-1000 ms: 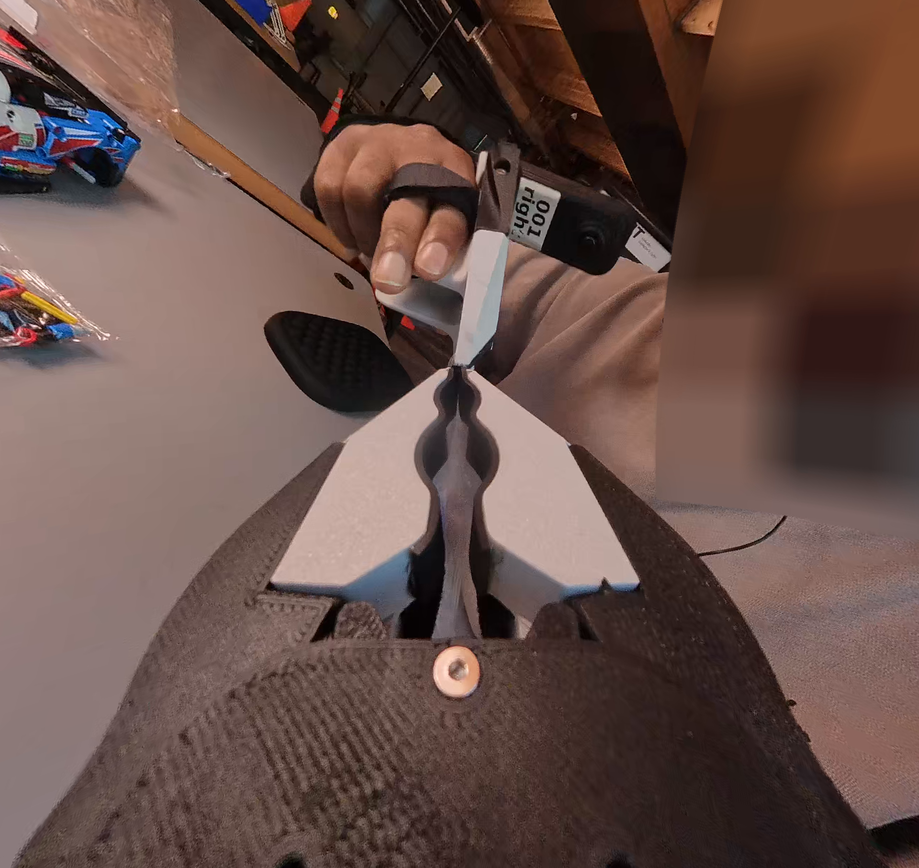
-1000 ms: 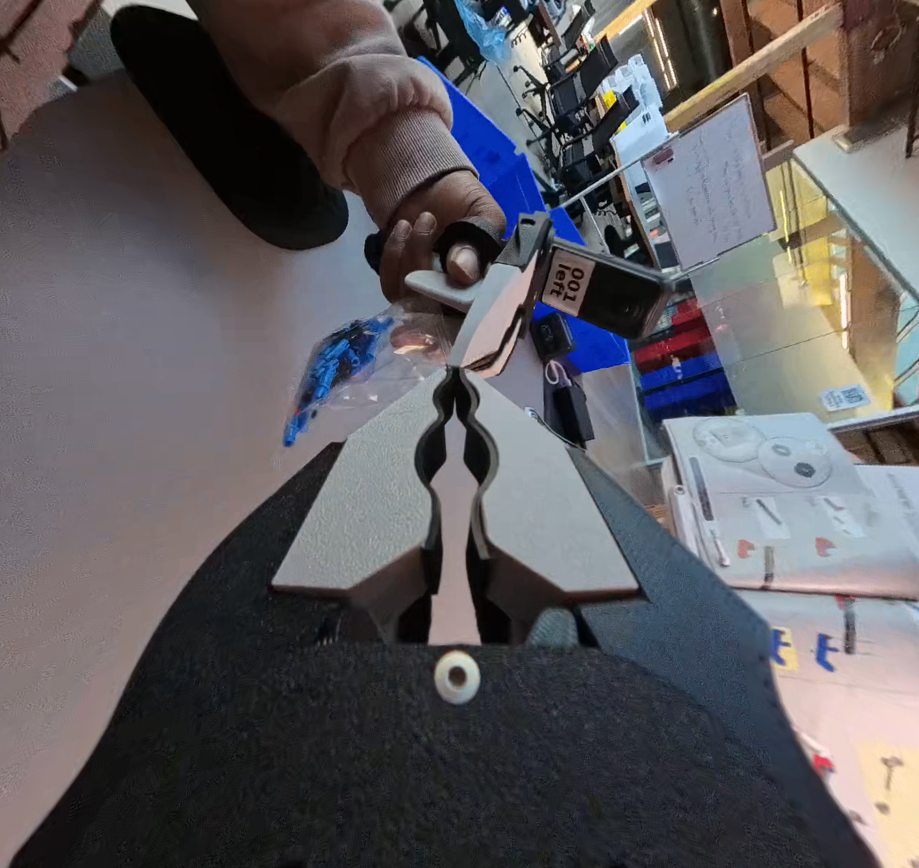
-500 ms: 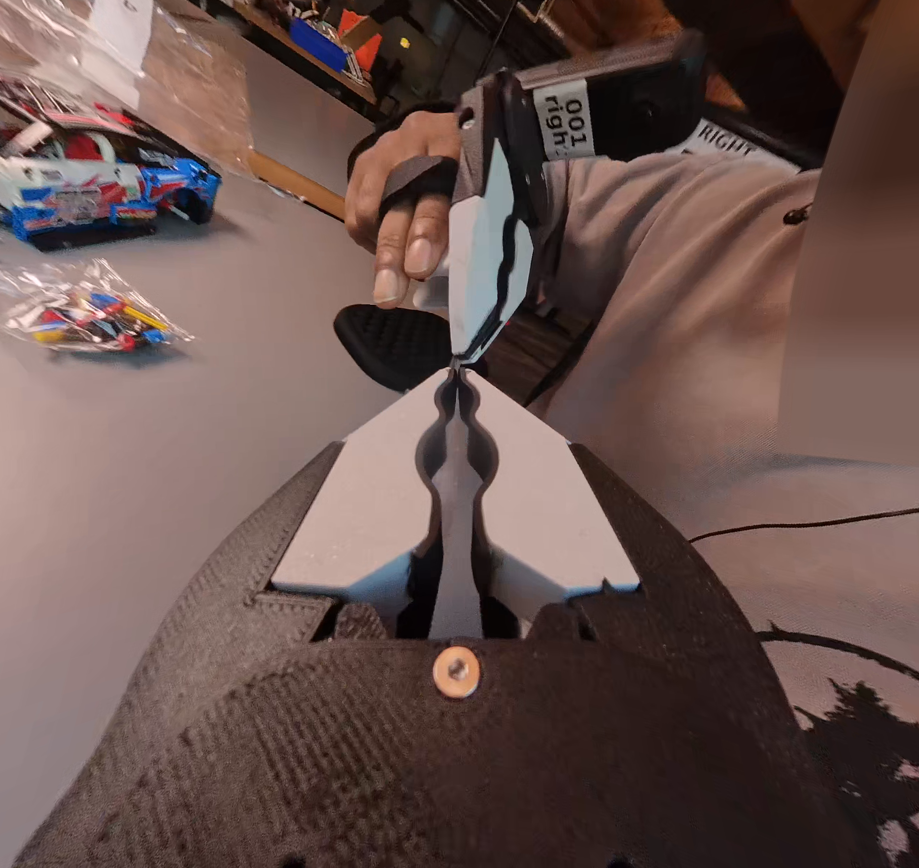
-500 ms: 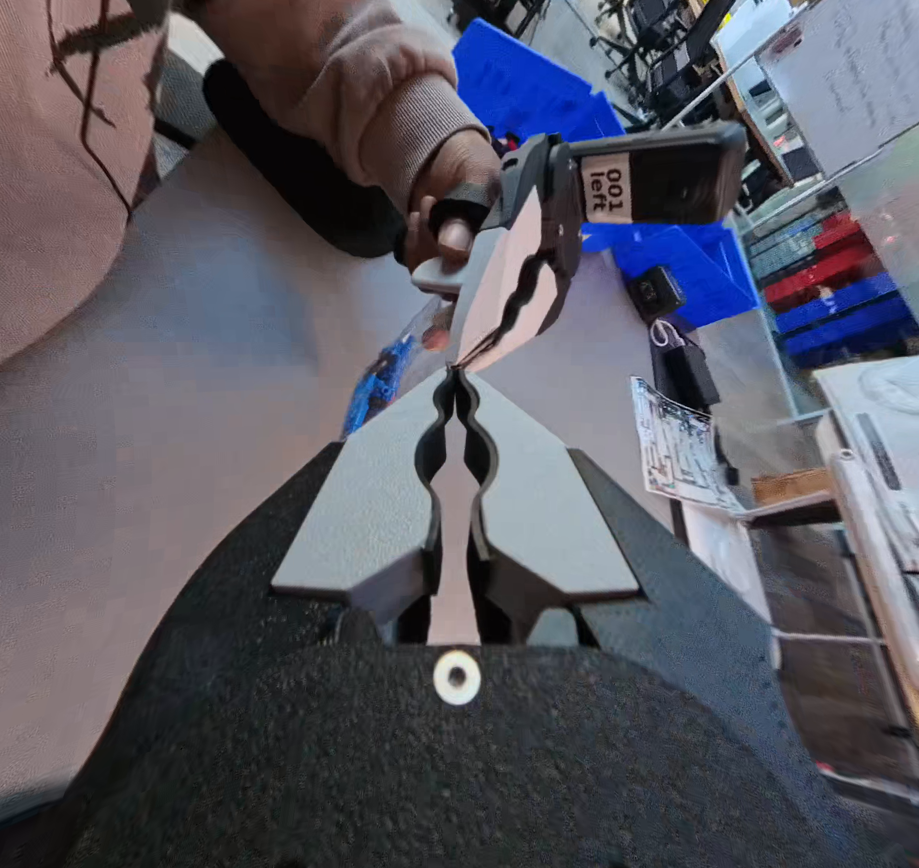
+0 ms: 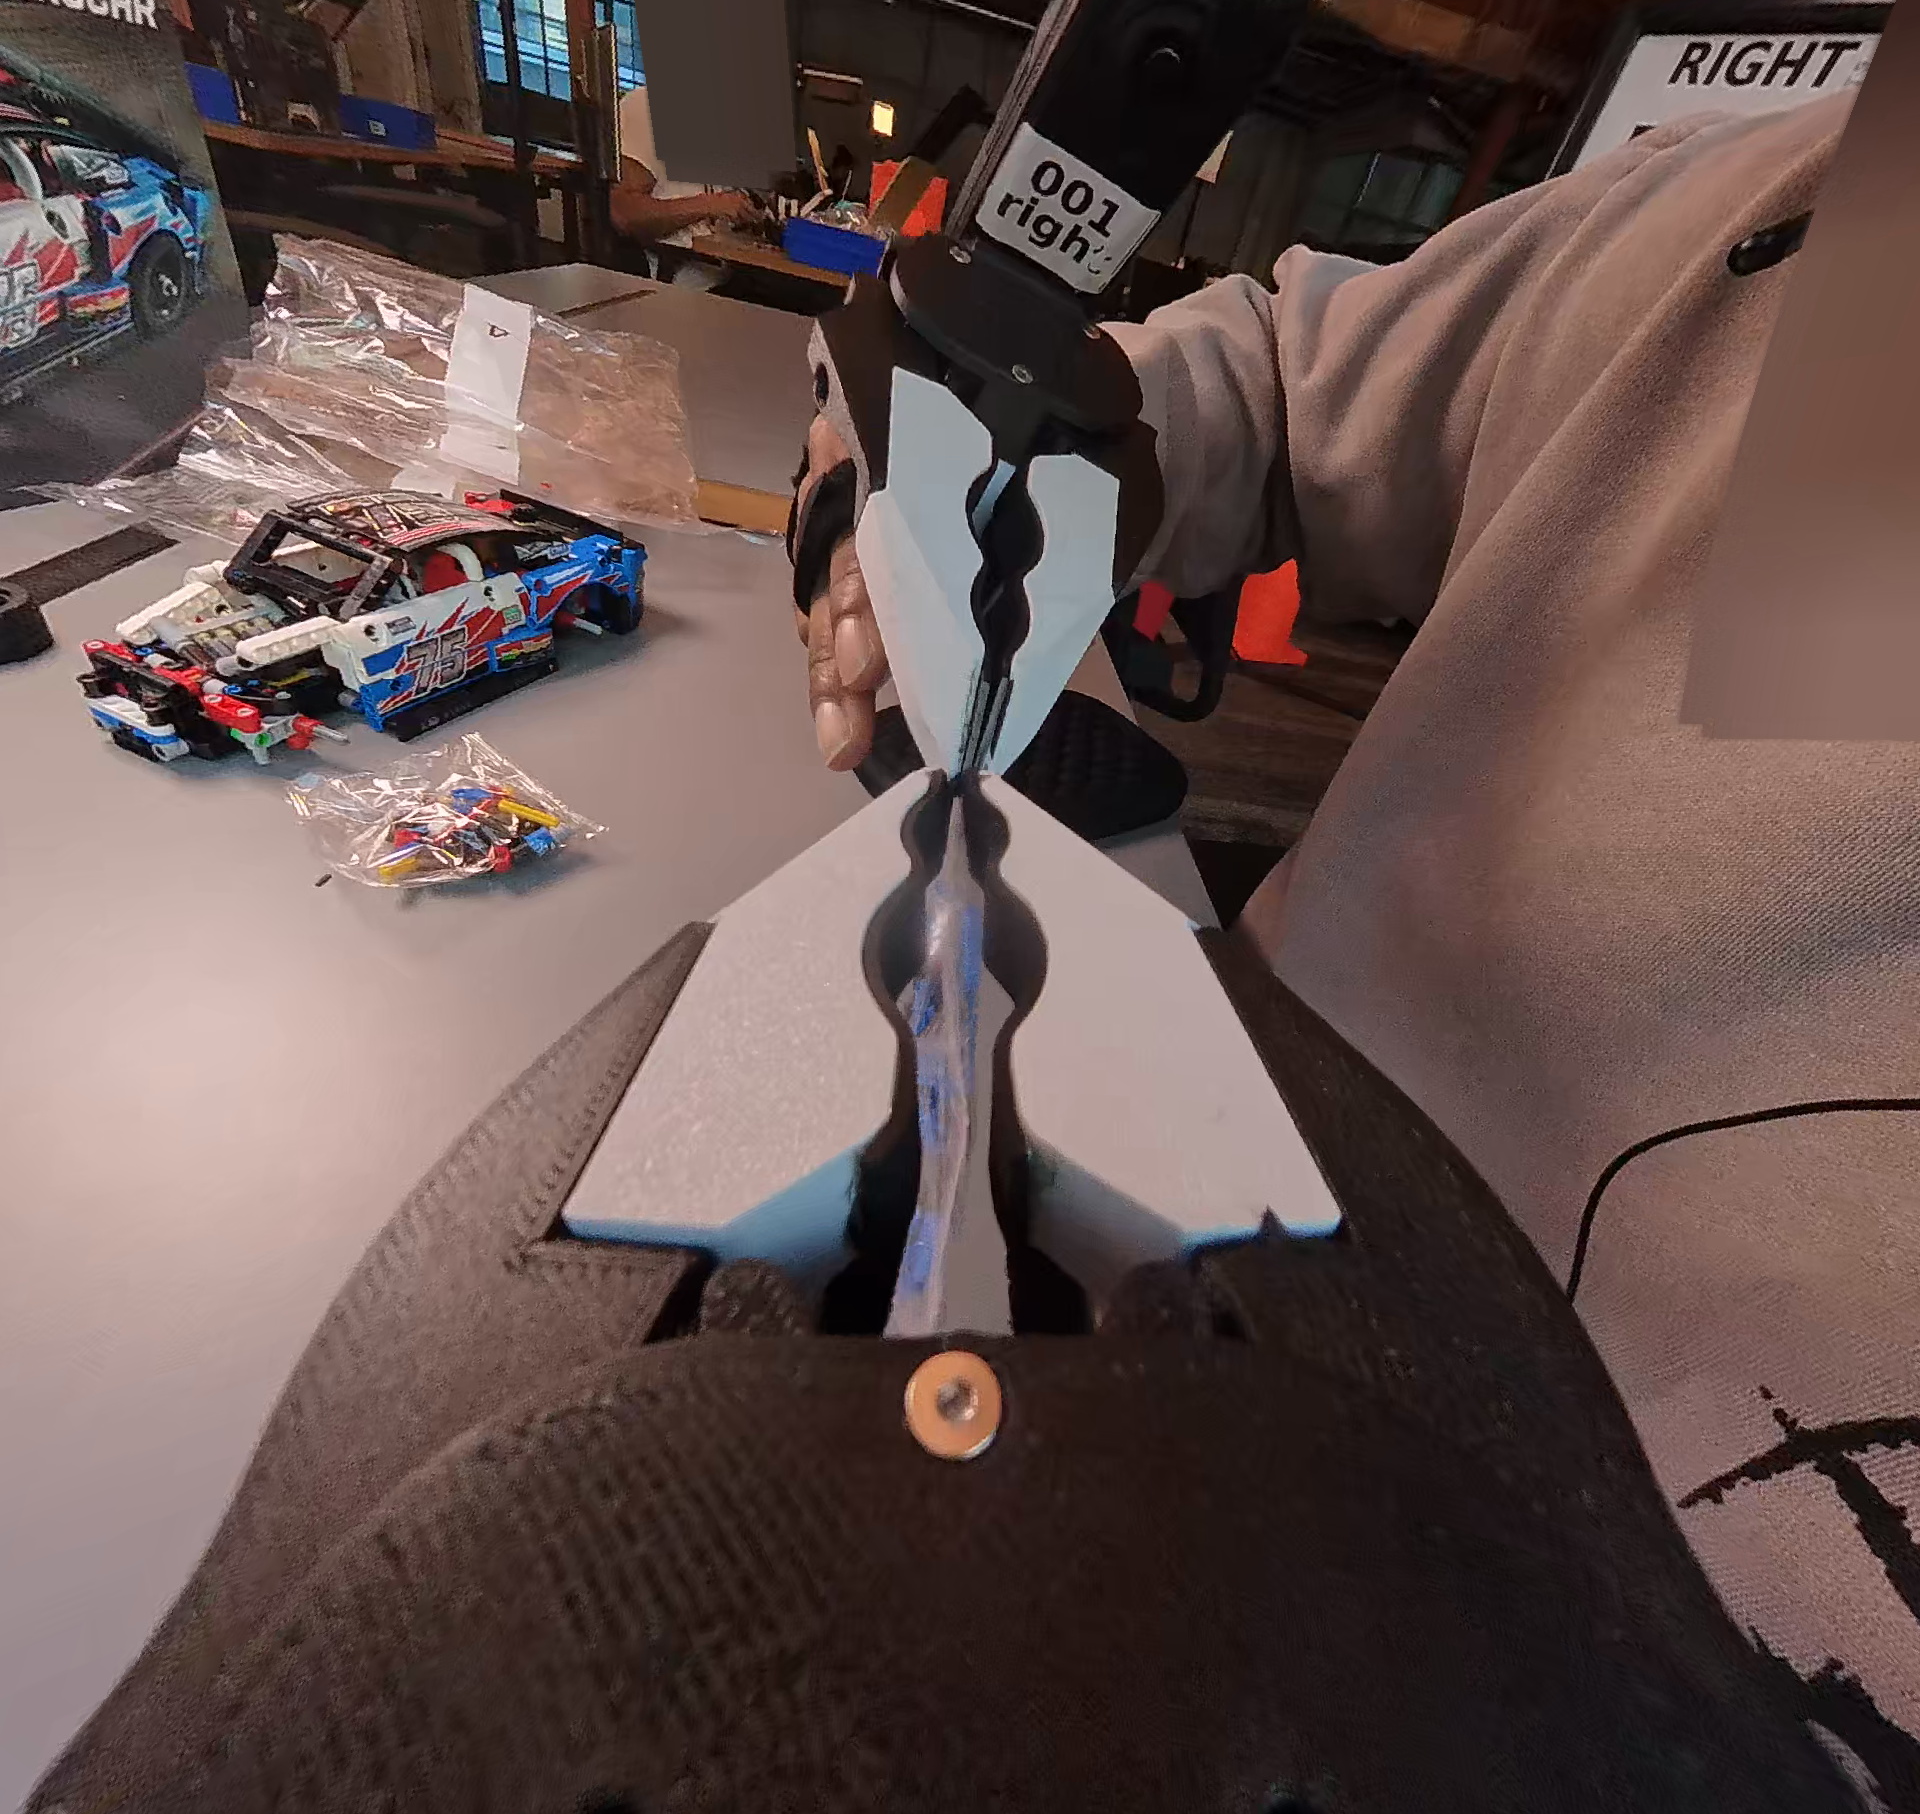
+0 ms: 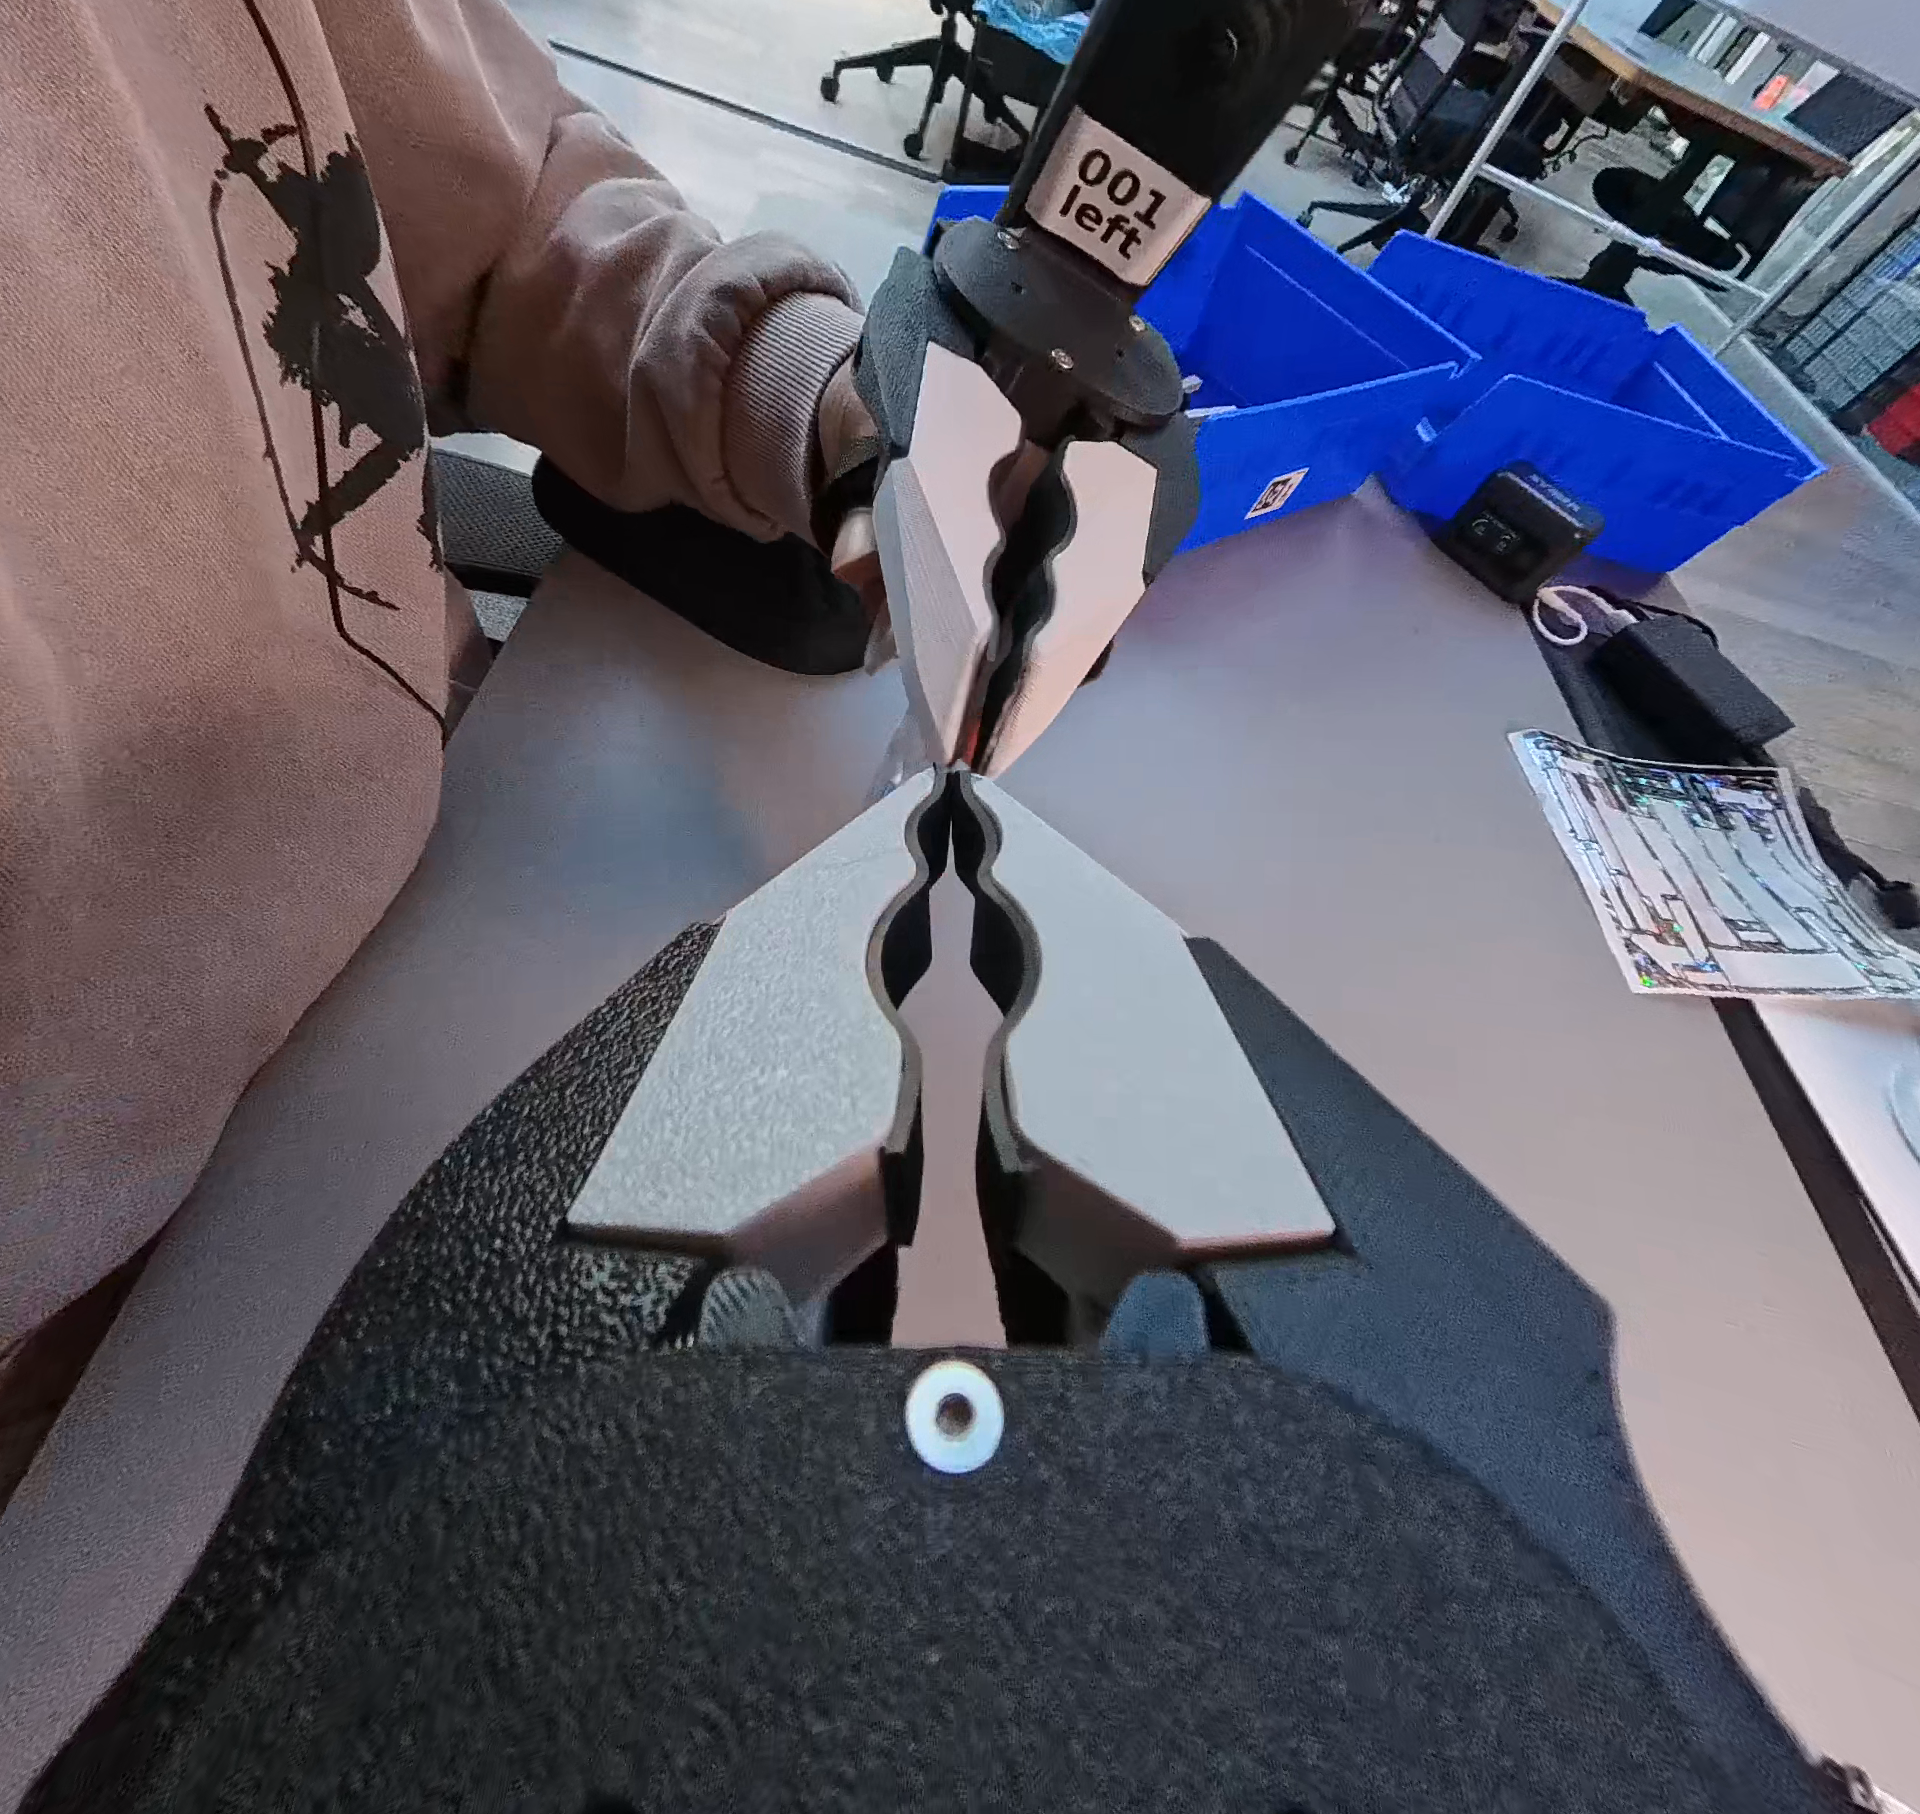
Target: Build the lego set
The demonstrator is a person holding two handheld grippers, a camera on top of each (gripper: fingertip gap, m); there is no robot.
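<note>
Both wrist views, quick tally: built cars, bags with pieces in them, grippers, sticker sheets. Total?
Car: 1
Bags with pieces: 2, table bag and blue-piece bag
Grippers: 2, left gripper and right gripper
Sticker sheet: 1
Total: 6

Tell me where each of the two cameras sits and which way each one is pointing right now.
Left wrist view: sits on the left gripper, looking along its fingers across the grey table at the right gripper, the lego car and a bag of parts; a hand and sleeve show.
Right wrist view: sits on the right gripper, facing the left gripper, blue bins and a sticker sheet; the sleeve and torso show.
Shared: both grippers meeting tip to tip, the table.
</note>
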